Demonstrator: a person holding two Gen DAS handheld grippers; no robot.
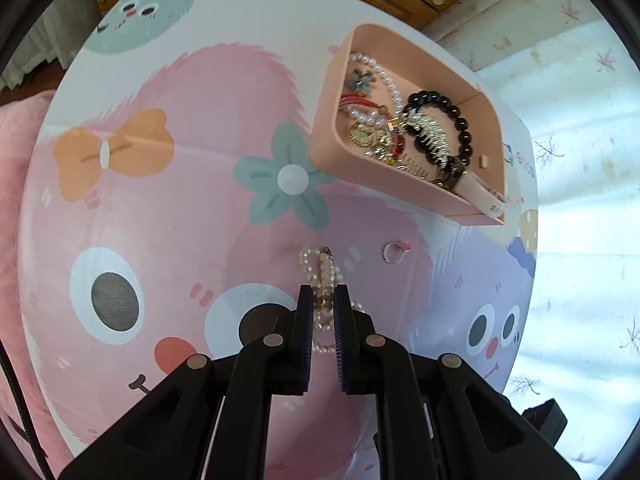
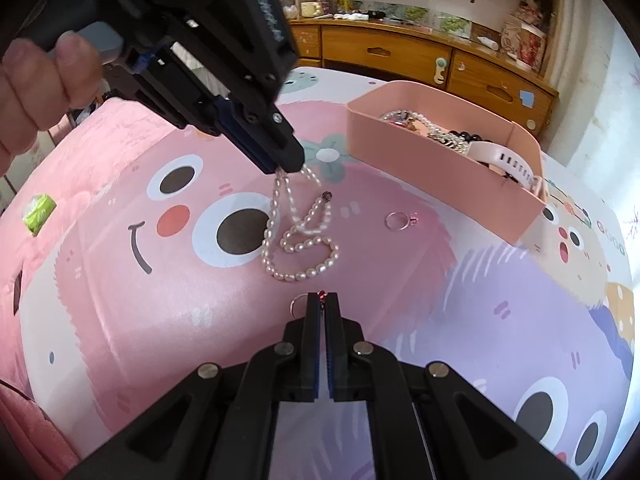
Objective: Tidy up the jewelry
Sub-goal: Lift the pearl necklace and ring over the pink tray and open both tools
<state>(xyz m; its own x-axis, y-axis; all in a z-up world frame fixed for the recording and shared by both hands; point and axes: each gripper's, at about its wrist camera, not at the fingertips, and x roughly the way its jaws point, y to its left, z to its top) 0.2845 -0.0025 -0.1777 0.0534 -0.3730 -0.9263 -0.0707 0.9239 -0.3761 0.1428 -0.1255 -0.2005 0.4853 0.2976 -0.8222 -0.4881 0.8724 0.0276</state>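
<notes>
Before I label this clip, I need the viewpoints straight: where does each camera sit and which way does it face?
Left wrist view: on the left gripper, looking steeply down its fingers at the pearl necklace they pinch, with the pink tray beyond.
Right wrist view: on the right gripper, looking down at a ring clamped in its tips; the person's hand shows.
Shared: necklace, tray, a second ring loose on the cartoon-print tabletop.
</notes>
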